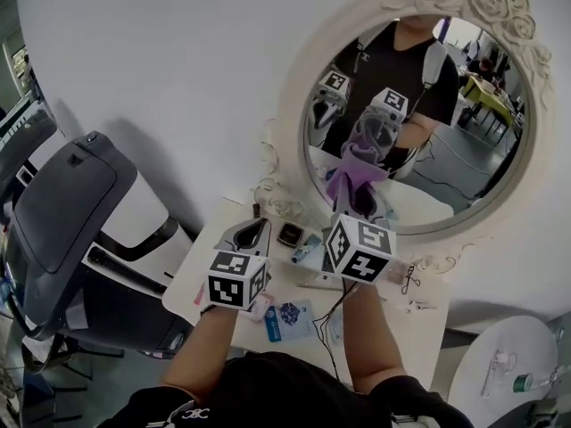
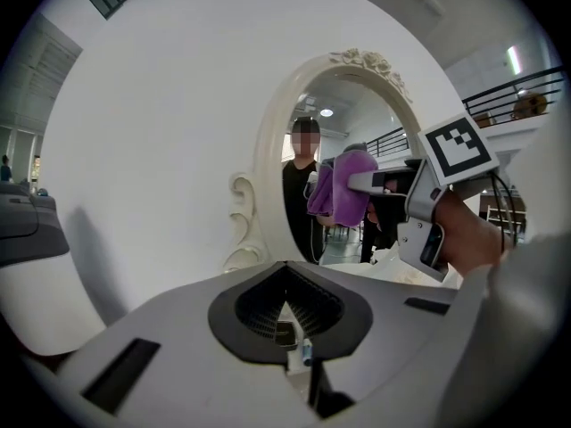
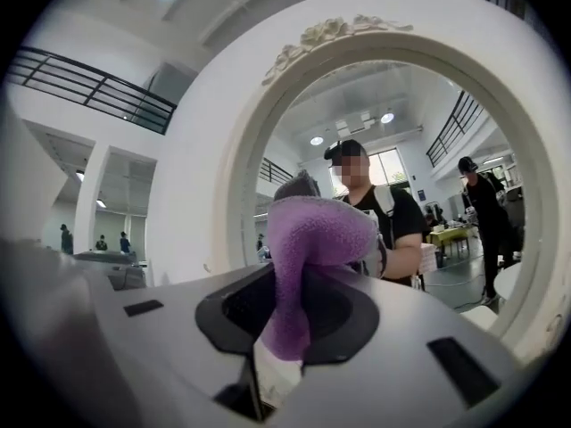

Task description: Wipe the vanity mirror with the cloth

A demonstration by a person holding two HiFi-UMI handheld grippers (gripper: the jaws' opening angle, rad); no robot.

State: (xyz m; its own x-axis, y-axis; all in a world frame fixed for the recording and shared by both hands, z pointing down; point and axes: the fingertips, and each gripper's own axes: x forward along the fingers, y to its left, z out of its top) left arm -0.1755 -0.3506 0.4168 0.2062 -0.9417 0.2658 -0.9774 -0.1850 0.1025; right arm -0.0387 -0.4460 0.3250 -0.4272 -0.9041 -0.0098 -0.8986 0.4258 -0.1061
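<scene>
right gripper view: purple cloth clamped between the fingers.

This looks like a big open hall used as a workspace, not a home. The vanity mirror stands against a bare white partition. Left of the mirror a balcony railing and distant people show, and its glass reflects ceiling lamps and a work table.
</scene>
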